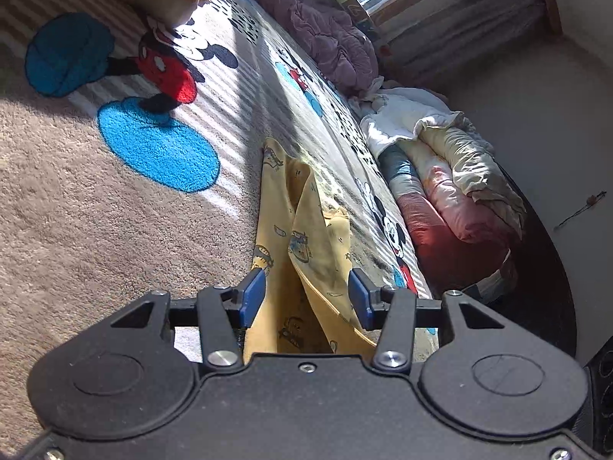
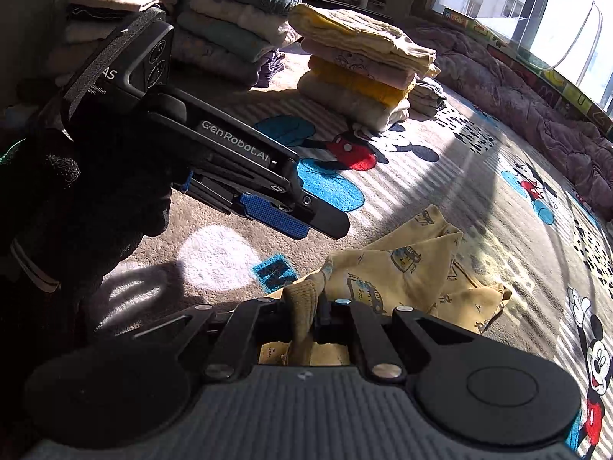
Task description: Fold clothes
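The cartoon-mouse rug is my work floor, sunlit, with finished stacks of folded clothes set back near its far edge so the middle is free for spreading. On that free part lies the yellow printed garment, crumpled, one end lifted toward me. My right gripper is clamped tight on its ribbed cuff, which I judge is how I mean to pull it straight. My left gripper stands partly open, blue pads apart with yellow cloth hanging between them untouched, seemingly ready to take a second corner.
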